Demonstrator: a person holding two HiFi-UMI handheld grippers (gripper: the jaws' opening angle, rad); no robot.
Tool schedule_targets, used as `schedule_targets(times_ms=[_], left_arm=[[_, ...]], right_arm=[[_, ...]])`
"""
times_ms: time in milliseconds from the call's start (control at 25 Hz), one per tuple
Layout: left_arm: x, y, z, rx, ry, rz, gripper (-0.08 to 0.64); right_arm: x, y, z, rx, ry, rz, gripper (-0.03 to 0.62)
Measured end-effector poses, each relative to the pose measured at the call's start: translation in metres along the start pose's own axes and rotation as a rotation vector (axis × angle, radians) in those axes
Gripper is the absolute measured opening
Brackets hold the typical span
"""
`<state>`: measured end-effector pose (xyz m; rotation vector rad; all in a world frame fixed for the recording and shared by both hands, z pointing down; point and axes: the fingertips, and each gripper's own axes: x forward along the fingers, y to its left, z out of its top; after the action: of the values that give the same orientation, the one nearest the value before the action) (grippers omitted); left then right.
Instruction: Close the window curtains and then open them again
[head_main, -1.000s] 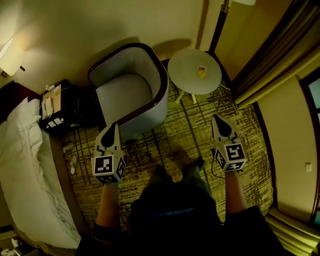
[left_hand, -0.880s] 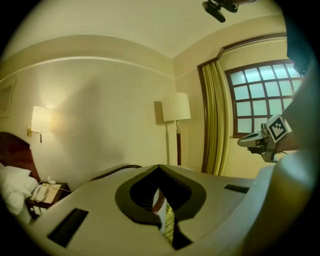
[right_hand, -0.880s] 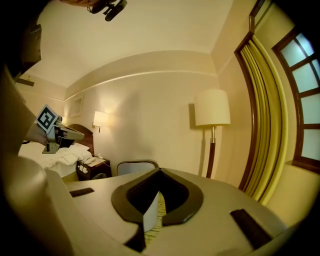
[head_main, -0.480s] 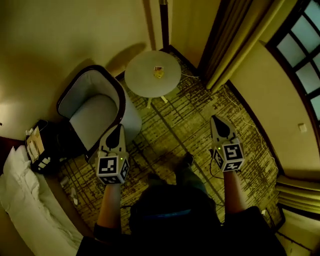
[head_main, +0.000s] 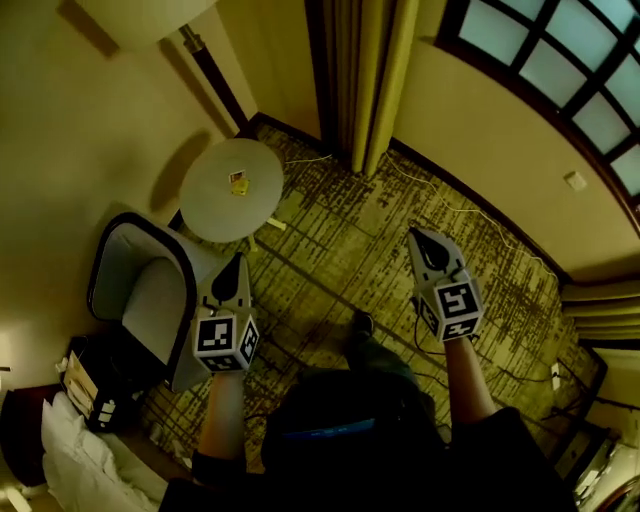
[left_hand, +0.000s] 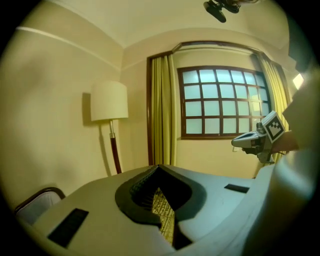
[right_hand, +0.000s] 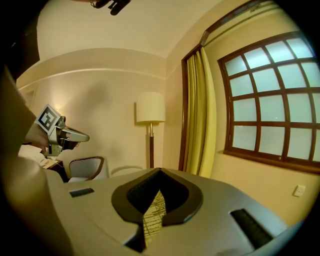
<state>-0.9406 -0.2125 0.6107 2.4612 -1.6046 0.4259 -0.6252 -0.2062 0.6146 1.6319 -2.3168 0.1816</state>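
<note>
The yellow curtain (head_main: 365, 80) hangs gathered at the left side of the gridded window (head_main: 560, 70); a second gathered curtain (head_main: 600, 310) hangs at the window's other side. The left one also shows as the curtain (left_hand: 164, 110) beside the window (left_hand: 222, 102), and as the curtain (right_hand: 200, 110) in the right gripper view. My left gripper (head_main: 235, 260) and right gripper (head_main: 420, 238) are held out over the carpet, well short of both curtains. Both are shut with nothing in them. Each sees the other: the right gripper (left_hand: 257, 140), the left gripper (right_hand: 60, 132).
A round side table (head_main: 232, 188) with a small item stands left of the curtain, a floor lamp (head_main: 140, 15) behind it. An armchair (head_main: 140, 300) is close to my left gripper. Cables (head_main: 440, 205) run along the wall under the window. A bed (head_main: 70, 450) lies at the lower left.
The view has swung toward the window: armchair and table slid to the left, the window panes and left curtain came in at the top. Both grippers stayed shut, held out in front.
</note>
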Motion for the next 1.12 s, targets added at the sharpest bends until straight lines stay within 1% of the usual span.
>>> schedule_targets(times_ms=[160,320,440,560,840,1000,1120], left_arm=[[0.044,-0.045,0.024,0.02,-0.008,-0.051,-0.012],[0.081,-0.073,0.047,-0.006,-0.026,-0.085,-0.012],[0.102,-0.088,0.058,-0.003,-0.025,-0.102,-0.012],[0.122,-0.101,0.07,0.021,-0.025,-0.134,-0.012],[0.178,-0.101,0.085,0.053,-0.018,-0.223,-0.012],[0.219,-0.098,0.1,0.091,-0.02,-0.286,-0.012],[0.25,-0.094,0.118,0.087,-0.04,-0.338,-0.012]], right_arm=[[-0.009,-0.053,0.002,0.022,-0.01,-0.034,0.012],[-0.005,-0.095,0.005,0.03,-0.02,-0.062,0.012],[-0.004,-0.116,0.002,0.039,-0.018,-0.077,0.012],[-0.002,-0.13,0.001,0.053,-0.015,-0.091,0.012],[0.032,-0.143,0.003,0.069,0.01,-0.137,0.012],[0.057,-0.154,0.014,0.076,0.021,-0.177,0.012],[0.078,-0.164,0.026,0.071,0.029,-0.212,0.012]])
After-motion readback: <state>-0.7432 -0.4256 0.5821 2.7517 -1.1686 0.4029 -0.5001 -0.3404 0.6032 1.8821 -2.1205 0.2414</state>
